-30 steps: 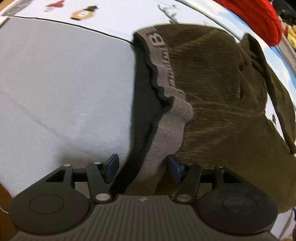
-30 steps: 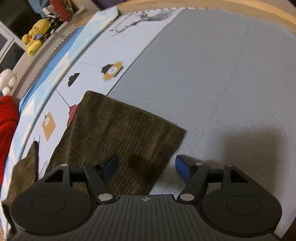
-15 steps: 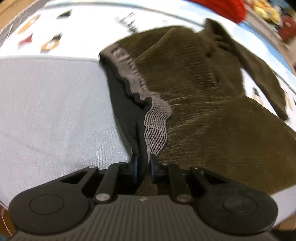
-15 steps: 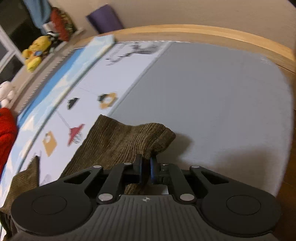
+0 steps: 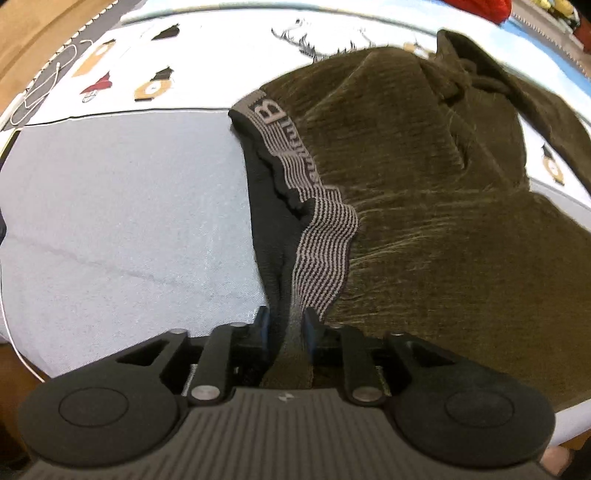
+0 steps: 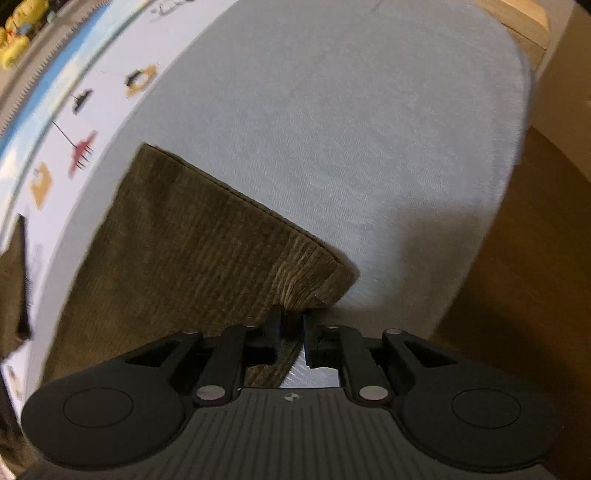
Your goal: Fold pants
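Note:
Olive-brown corduroy pants (image 5: 424,192) lie on a grey-sheeted bed (image 5: 122,206). Their grey striped waistband (image 5: 321,243) with a black lining runs from the middle down to my left gripper (image 5: 286,325), which is shut on the waistband's near corner. In the right wrist view the leg end of the pants (image 6: 192,243) lies on the grey sheet (image 6: 351,129), and my right gripper (image 6: 291,328) is shut on the hem corner, which is lifted and bent up.
A white printed blanket (image 5: 207,66) with small pictures lies behind the pants. A red cloth (image 5: 484,7) and yellow toys (image 6: 14,22) are at the far edge. The bed's wooden frame (image 6: 509,295) and mattress edge are to the right.
Both grippers went from open to shut, the left on the waistband, the right on the hem corner. Since half a second ago both have shifted, with the held corners lifted.

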Tool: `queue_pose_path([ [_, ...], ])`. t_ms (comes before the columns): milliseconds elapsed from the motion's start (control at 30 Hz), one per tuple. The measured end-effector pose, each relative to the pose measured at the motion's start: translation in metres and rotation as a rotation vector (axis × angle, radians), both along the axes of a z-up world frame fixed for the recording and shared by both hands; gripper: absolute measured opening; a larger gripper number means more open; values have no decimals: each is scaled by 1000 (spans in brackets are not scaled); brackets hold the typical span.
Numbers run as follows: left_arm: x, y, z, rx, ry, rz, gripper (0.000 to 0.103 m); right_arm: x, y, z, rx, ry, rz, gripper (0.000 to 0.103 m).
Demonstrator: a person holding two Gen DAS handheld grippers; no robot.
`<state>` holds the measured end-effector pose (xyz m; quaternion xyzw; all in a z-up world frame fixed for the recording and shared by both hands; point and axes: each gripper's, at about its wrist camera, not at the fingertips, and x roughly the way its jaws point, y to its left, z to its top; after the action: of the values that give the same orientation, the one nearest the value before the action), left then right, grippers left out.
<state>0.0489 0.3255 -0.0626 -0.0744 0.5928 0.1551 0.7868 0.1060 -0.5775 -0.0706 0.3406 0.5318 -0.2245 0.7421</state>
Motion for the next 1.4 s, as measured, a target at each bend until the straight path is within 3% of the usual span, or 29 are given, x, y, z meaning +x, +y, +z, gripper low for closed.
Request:
queue_pose_path([
  [33,1,-2,-3,-29,9,-1,49,2,1,1,-1,-7,11,14],
  [67,5,-3,-4,-48,22,-5,53,4,3,-1,-8,-6,31,17],
  [133,8,-9,-8,-12,52,-39,53,8,7,-6,-16,16,62,22],
  [200,12,-12,-9,19,75,-69,49,8,6,-9,-24,20,72,21],
  [267,15,-15,-7,64,82,-84,26,8,5,-7,-35,10,76,8],
  [300,17,-13,-5,54,76,-76,14,7,4,-5,-36,-3,79,7],
  [333,17,-11,-1,32,59,-62,10,6,3,-1,-51,-15,70,7],
  [433,13,-15,4,-10,34,-90,10,-5,-11,7,-73,-30,-6,6],
  [533,15,-28,-1,52,84,-176,15,-8,-16,3,-95,8,-18,6],
  [667,19,-24,11,39,89,-101,22,-6,-15,1,-89,19,-32,13],
  [800,25,-28,38,133,-20,-82,37,-4,-10,19,-191,-1,-41,23],
  [900,32,-41,61,167,-131,-88,38,-1,-5,42,-378,-32,-18,26],
  [1000,39,-58,85,204,-264,-89,38,3,8,63,-482,-121,1,26],
  [1133,58,-92,129,166,-423,-88,16,14,41,91,-542,-330,122,23],
  [1233,92,-136,155,181,-496,-112,9,24,78,110,-594,-472,259,10],
  [1333,122,-177,177,136,-588,-127,8,34,124,121,-633,-577,427,10],
  [1400,136,-200,176,80,-660,-139,10,41,152,125,-630,-618,534,10],
])
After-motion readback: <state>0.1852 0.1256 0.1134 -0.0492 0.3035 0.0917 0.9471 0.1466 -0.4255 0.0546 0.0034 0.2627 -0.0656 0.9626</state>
